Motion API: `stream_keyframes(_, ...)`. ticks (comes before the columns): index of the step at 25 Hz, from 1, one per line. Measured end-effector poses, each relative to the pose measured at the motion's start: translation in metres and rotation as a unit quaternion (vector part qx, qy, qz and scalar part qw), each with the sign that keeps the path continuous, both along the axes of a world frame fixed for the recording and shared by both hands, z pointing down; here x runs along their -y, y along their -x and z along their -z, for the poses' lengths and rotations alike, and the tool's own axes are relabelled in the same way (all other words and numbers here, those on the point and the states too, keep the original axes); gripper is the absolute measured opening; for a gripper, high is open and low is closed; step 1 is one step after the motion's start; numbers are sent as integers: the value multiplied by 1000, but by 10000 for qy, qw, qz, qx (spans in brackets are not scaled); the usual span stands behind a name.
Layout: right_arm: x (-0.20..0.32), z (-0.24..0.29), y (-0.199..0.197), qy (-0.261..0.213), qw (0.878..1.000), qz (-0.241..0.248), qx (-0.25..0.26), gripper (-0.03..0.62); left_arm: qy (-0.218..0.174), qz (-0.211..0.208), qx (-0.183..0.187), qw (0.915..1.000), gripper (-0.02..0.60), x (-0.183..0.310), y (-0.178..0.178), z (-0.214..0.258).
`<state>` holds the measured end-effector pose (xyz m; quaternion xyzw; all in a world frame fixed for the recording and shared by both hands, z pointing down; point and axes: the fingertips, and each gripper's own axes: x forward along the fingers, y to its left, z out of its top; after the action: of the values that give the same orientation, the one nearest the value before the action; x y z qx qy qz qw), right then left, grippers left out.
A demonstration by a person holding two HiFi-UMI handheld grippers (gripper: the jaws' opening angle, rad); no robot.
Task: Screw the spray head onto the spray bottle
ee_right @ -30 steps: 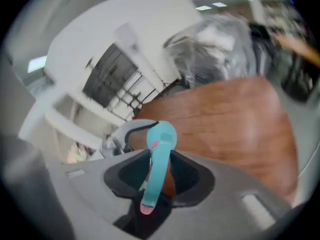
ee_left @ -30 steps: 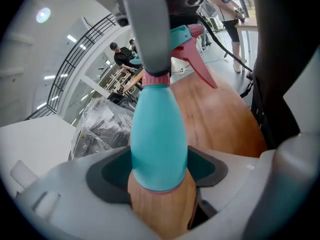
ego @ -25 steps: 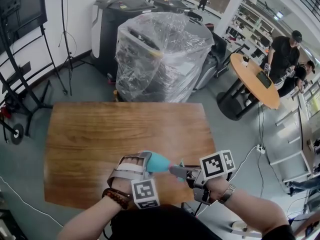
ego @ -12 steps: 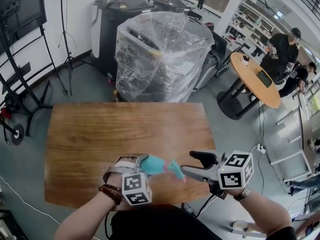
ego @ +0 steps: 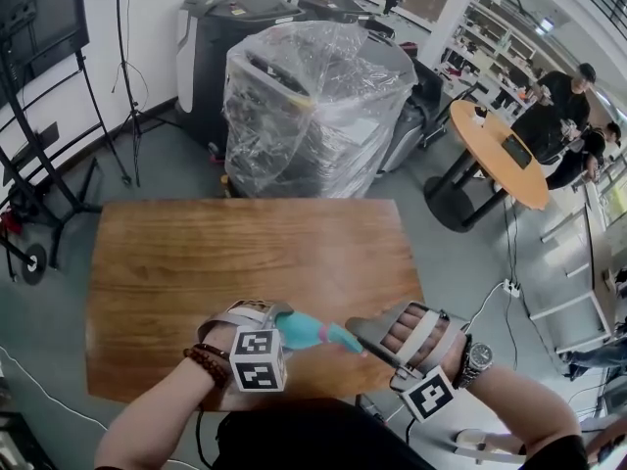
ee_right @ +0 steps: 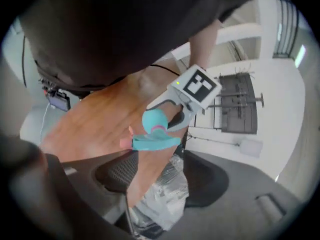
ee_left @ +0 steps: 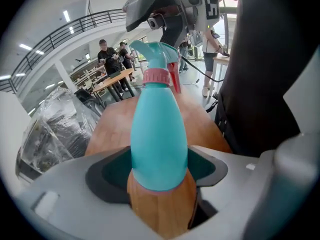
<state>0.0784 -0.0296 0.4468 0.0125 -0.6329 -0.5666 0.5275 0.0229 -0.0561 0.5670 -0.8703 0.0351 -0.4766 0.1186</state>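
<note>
Nearest, at about 6 o'clock in the head view, the left gripper is clamped on the lower body of the teal spray bottle, which lies almost level above the near edge of the wooden table, its top pointing toward 3 o'clock. In the left gripper view both pads press the bottle's wide base inside that gripper, and the spray head sits on the neck over a pink collar, with a red trigger at its 4 o'clock. The right gripper, at the head's 3 o'clock, has just been opening its jaws; they stand spread with nothing between them. In its own view the right gripper looks at the spray head just past its tips, clear of both pads. A bead bracelet circles the left wrist, a wristwatch the right. Beyond the table, at 12 o'clock, stands a plastic-wrapped machine; at 2 o'clock, people are by a round table.
</note>
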Motion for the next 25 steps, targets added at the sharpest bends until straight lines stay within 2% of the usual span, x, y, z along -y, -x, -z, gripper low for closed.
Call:
stream_keyframes(4, -19, -16, 9, -206, 9948, 947, -307, 268, 232, -329, 141, 9991, 370, -13, -4, -4)
stream_keyframes(7, -27, -29, 11, -9, 9920, 1171, -478, 262, 287, -462, 137, 9984, 370, -18, -10, -1)
stream_keyframes(13, -29, -35, 17, 251, 9933, 1081, -313, 123, 58, -537, 71, 9985, 370, -18, -17, 6)
stream_keyframes(15, -28, -34, 18, 549, 9953, 787, -123, 121, -133, -536, 61, 9985, 368, -16, -17, 7)
stream_keyframes(17, -25, -32, 20, 1160, 9926, 245, 255, 120, -369, -543, 46, 9978, 368, -14, -16, 7)
stream_keyframes(19, -21, -31, 17, 1891, 9782, -445, 739, 120, -490, -524, -50, 9974, 367, -13, -17, 9)
stream_keyframes(22, -14, -29, 12, 2794, 9406, -1287, 1435, 120, -563, -454, -351, 9968, 362, -11, -19, 17)
stream_keyframes(24, -9, -26, 9, 3359, 9051, -1793, 1892, 120, -650, -392, -532, 9957, 358, -10, -20, 23)
stream_keyframes(25, -6, -25, 8, 3673, 8808, -2074, 2150, 120, -674, -347, -599, 9953, 356, -9, -20, 25)
